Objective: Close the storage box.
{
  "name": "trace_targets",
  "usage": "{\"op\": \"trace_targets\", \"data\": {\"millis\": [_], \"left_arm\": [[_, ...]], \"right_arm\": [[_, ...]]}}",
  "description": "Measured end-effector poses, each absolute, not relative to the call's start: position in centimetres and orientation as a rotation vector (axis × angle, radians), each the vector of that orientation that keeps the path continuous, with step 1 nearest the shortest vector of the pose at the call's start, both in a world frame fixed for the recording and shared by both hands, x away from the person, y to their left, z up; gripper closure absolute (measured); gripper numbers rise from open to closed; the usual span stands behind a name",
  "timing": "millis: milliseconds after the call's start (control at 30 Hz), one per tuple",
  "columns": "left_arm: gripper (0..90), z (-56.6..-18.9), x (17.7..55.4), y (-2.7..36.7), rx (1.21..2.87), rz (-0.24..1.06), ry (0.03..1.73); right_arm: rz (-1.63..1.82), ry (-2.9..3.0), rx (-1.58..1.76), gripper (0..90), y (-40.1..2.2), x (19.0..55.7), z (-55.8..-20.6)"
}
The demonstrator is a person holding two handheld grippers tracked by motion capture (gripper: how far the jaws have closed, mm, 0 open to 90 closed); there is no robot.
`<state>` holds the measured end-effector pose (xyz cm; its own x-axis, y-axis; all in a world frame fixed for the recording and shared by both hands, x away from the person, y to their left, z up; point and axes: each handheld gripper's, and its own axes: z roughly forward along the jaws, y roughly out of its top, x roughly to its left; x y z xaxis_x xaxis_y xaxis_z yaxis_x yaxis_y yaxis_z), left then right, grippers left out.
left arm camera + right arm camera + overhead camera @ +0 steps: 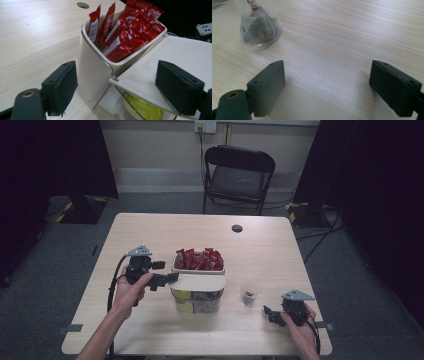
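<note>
My left hand-held gripper [117, 92] stands open around the lid [180, 62] of the clear box [196, 301], gripping nothing; I should keep the lid level and let it settle. Behind, the white tub [97, 67] holds red packets [127, 32]. My right hand-held gripper [332, 87] is open over the desk [349, 37], near a cup [259, 25] with a teabag.

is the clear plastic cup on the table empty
No, the clear plastic cup holds a dark tea bag at its bottom, seen in the right gripper view.
</note>
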<state>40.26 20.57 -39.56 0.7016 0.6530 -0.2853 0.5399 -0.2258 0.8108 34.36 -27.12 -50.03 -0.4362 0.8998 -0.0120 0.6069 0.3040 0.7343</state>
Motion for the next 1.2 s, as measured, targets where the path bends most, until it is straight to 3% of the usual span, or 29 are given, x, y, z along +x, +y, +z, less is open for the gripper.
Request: {"op": "trace_targets", "data": {"millis": [767,1200], "left_arm": [[17.3,-40.8,39.9,20.0,1.948,0.169,0.936],[16.6,-39.9,39.1,22.6,1.911,0.198,0.969]], "right_arm": [[0.933,2.154,1.342,12.8,-27.1,34.4,-50.0],[0.933,2.154,1.341,12.8,-27.1,34.4,-50.0]]}}
